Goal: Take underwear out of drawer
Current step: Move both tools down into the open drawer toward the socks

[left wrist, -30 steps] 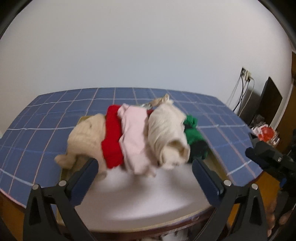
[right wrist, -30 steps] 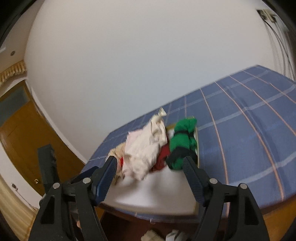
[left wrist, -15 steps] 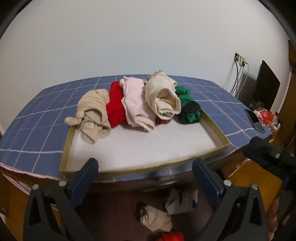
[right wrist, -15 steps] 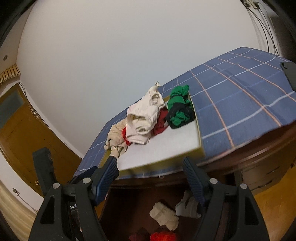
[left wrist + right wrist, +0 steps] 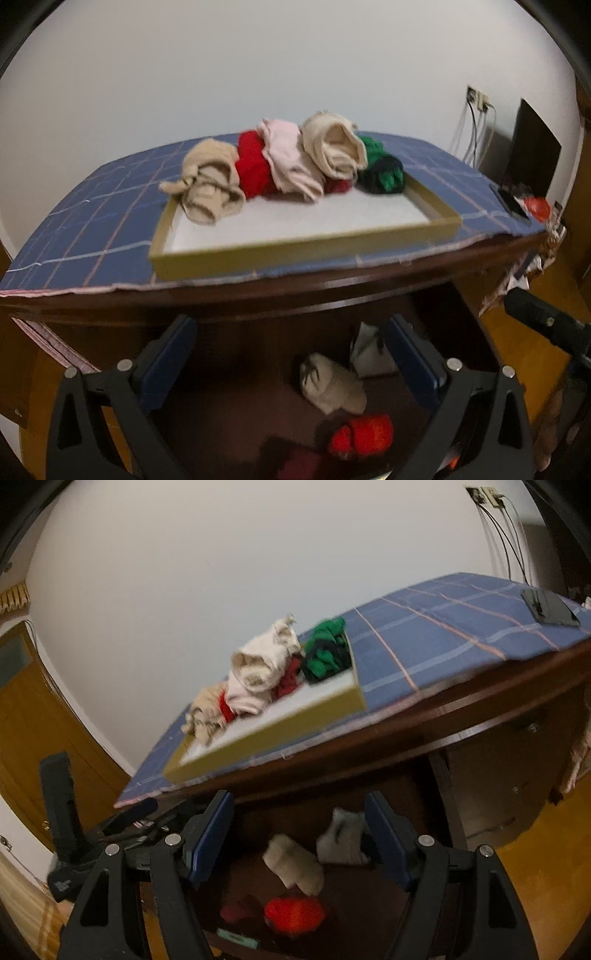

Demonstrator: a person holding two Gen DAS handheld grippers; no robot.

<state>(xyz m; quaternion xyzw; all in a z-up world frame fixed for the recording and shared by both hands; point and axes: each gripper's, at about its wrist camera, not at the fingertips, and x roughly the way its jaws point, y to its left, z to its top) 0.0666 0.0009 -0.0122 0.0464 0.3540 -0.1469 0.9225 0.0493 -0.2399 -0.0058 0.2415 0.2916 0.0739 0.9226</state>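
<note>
Below the table top, an open dark wooden drawer (image 5: 229, 369) holds rolled underwear: a beige roll (image 5: 332, 384), a white piece (image 5: 369, 354), a red roll (image 5: 364, 434) and a dark maroon piece (image 5: 295, 465). My left gripper (image 5: 288, 332) is open and empty, in front of the drawer and above the beige roll. In the right wrist view the same beige roll (image 5: 295, 864), white piece (image 5: 343, 838) and red roll (image 5: 295, 912) lie just beyond my right gripper (image 5: 299, 801), which is also open and empty.
On the blue plaid tablecloth (image 5: 92, 229) stands a shallow tray (image 5: 303, 251) with several rolled garments: beige, red, pink, cream, green. A phone (image 5: 550, 607) lies near the table's right edge. A dark monitor (image 5: 532, 147) stands at the far right. A wooden door (image 5: 33, 716) is on the left.
Both grippers have sunk and pulled back from the tray. The tray has risen in both views, and the drawer with its rolls has come into sight. Both jaws stay open.
</note>
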